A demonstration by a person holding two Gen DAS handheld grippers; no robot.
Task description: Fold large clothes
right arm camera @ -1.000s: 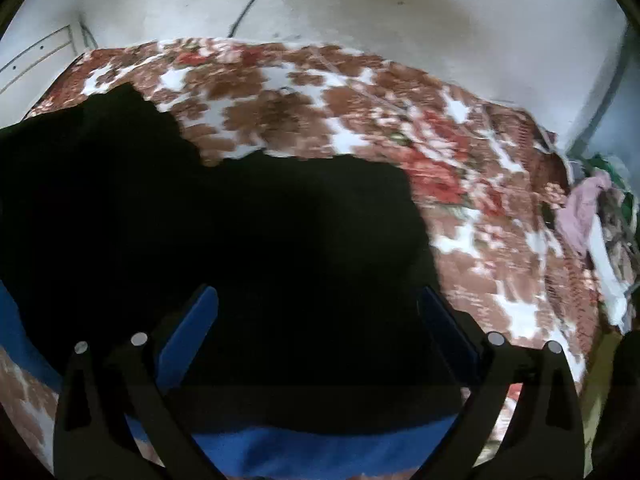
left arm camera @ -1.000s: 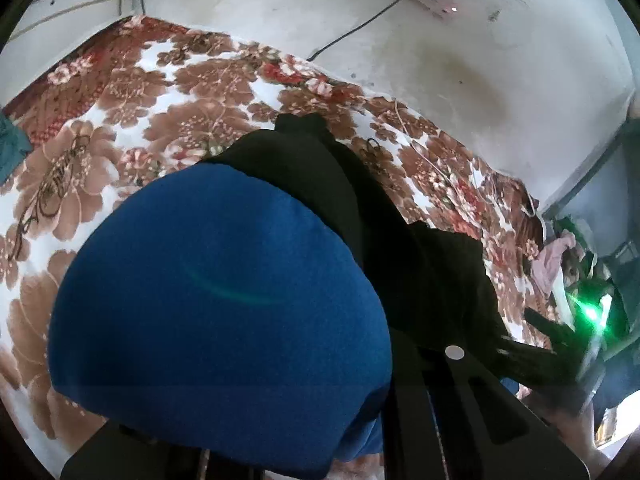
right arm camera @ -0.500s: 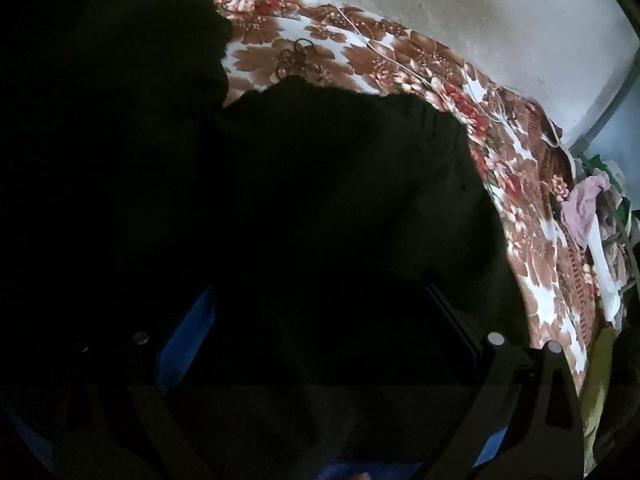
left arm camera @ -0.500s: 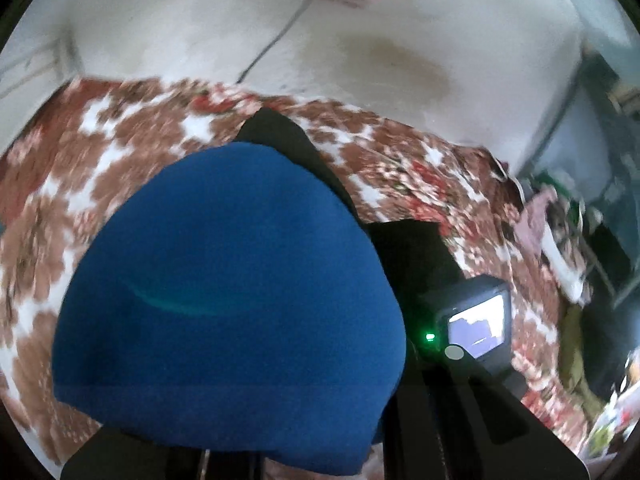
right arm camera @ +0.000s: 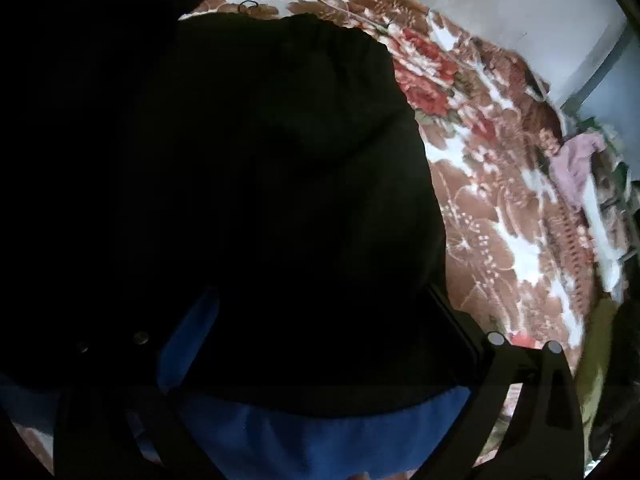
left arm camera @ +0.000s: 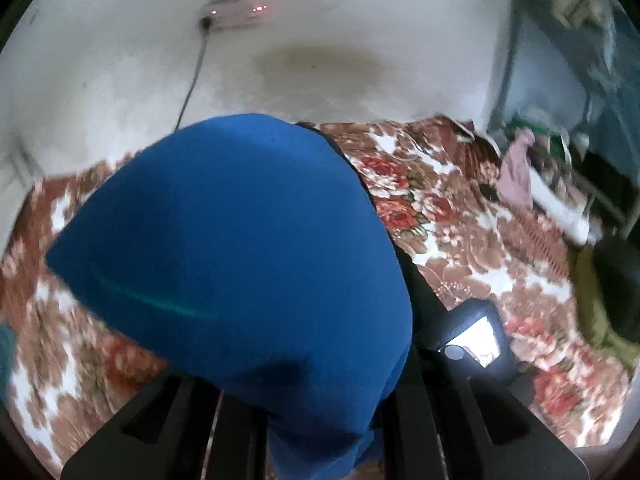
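The garment is black (right arm camera: 260, 160) with a blue side (left arm camera: 240, 240), and it lies over a floral bedspread (right arm camera: 500, 208). In the left wrist view the blue cloth balloons over my left gripper (left arm camera: 320, 408), which is shut on it; the fingertips are hidden under the fabric. In the right wrist view my right gripper (right arm camera: 320, 292) hangs low over the black cloth, its blue-padded fingers (right arm camera: 192, 336) spread wide apart and open. A blue band (right arm camera: 320, 440) of the garment runs along the bottom edge. The right gripper's lit screen (left arm camera: 480, 336) shows beside the blue cloth.
A white wall with a power strip and cable (left arm camera: 236, 16) rises behind the bed. Loose clothes, pink and green, are piled (left arm camera: 520, 172) at the bed's right side. An olive-yellow cloth (left arm camera: 600, 312) lies near the right edge.
My left gripper rose and rolled with the blue cloth, so more wall shows now. My right gripper sank toward the black cloth, which fills more of its view.
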